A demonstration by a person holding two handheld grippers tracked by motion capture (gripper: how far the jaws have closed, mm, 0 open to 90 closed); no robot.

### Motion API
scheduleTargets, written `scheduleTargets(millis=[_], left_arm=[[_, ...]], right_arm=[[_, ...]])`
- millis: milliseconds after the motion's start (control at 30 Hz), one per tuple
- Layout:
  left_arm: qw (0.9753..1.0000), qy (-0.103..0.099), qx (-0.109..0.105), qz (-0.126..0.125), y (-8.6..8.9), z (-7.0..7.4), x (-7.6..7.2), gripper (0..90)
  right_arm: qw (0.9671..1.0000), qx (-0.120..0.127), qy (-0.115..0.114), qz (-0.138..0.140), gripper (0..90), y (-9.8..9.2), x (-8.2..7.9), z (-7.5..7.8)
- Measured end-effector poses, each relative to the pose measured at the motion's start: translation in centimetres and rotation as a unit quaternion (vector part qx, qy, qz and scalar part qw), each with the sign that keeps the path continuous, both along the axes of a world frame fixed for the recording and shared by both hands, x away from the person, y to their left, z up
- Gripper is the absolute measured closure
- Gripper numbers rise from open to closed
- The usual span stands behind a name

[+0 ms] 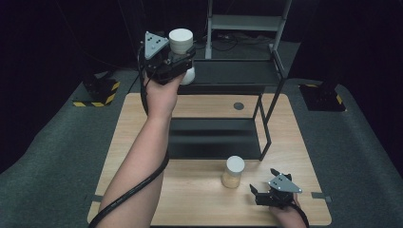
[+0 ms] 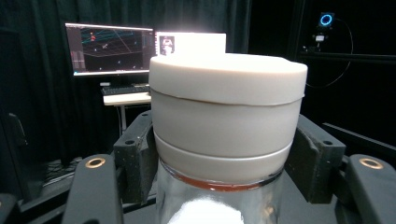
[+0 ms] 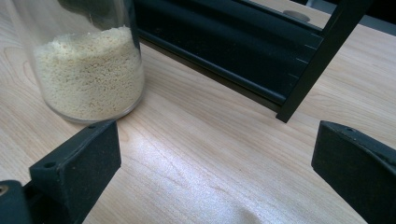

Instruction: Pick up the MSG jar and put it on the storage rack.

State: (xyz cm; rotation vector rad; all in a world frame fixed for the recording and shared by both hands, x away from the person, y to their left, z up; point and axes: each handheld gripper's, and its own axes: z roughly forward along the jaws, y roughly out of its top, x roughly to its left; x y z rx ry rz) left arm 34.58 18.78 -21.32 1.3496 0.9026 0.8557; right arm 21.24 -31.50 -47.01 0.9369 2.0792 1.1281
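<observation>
White-lidded glass jar (image 2: 228,121) (white powder inside) clamped in left gripper (image 1: 172,59); right gripper (image 1: 266,183) wide.

jar (image 3: 88,65) top cut off, monitor (image 2: 109,49) text unreadable

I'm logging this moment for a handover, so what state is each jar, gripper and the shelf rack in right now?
Held jar: lid on, lifted off the table, clamped between the left gripper's jaws.
Jar on the table: upright, lid on, part full of pale grains, untouched.
Left gripper: shut on the held jar, raised near the shelf rack's upper level.
Right gripper: open, low over the table, beside the grain jar.
Shelf rack: standing on the table.
</observation>
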Motion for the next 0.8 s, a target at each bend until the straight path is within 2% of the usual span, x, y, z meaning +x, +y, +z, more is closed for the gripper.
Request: scheduleTargets(millis=[300,800], left_arm=[[1.0000,0.001,0.000,0.006,-0.4,-0.5,1.0,34.6],[1.0000,-0.003,0.006,0.007,-0.8,-1.2,1.2,34.6]], right_arm=[[1.0000,0.002,-0.004,0.001,0.3,-0.1,-0.1,-0.1],[1.0000,0.000,-0.006,0.000,0.3,0.0,-0.2,-0.1]])
